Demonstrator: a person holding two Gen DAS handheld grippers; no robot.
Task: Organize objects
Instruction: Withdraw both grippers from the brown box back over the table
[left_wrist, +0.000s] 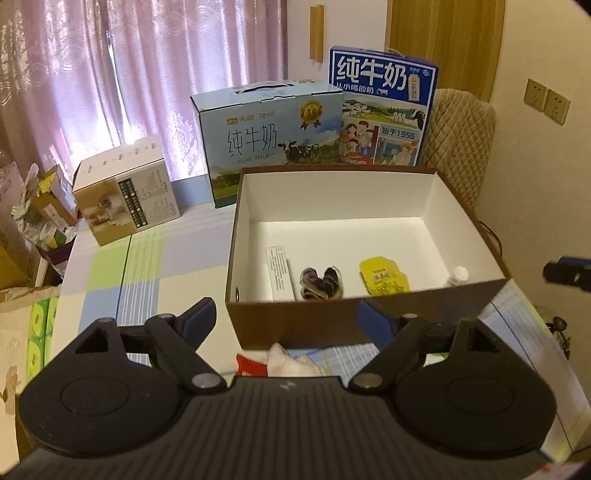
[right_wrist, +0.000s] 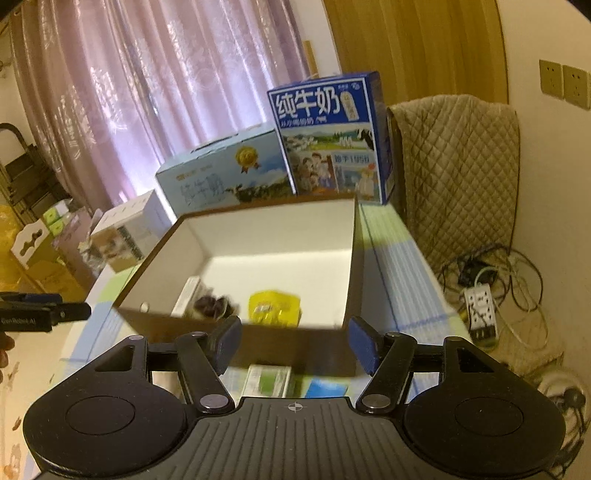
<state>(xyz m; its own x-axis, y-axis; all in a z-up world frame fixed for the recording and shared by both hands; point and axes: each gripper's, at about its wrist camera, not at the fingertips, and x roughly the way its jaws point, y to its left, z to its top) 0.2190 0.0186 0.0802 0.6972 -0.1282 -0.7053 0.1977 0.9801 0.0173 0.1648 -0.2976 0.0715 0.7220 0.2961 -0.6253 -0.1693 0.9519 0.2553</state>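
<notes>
An open brown cardboard box (left_wrist: 240, 221) with a white inside stands on the checked tablecloth. On its floor lie a slim white carton (left_wrist: 279, 273), a purple wrapped snack (left_wrist: 321, 282), a yellow packet (left_wrist: 386, 277) and a small white-capped bottle (left_wrist: 460, 275). My left gripper (left_wrist: 286, 317) is open in front of the box's near wall, with nothing between its fingers. Under it lie a white pouch (left_wrist: 291, 363) and a red packet (left_wrist: 251, 363). My right gripper (right_wrist: 295, 339) is open too and empty, before the same box (right_wrist: 277, 229). A green-and-white packet (right_wrist: 269, 380) and a blue one (right_wrist: 325, 389) lie beneath it.
Behind the box stand a light-blue milk case (left_wrist: 273, 144), a dark-blue milk case (left_wrist: 384, 110) and a white-and-tan carton (left_wrist: 125, 195). A quilted chair back (right_wrist: 458, 173) is at the right, with a power strip (right_wrist: 480, 306) and cables on the floor.
</notes>
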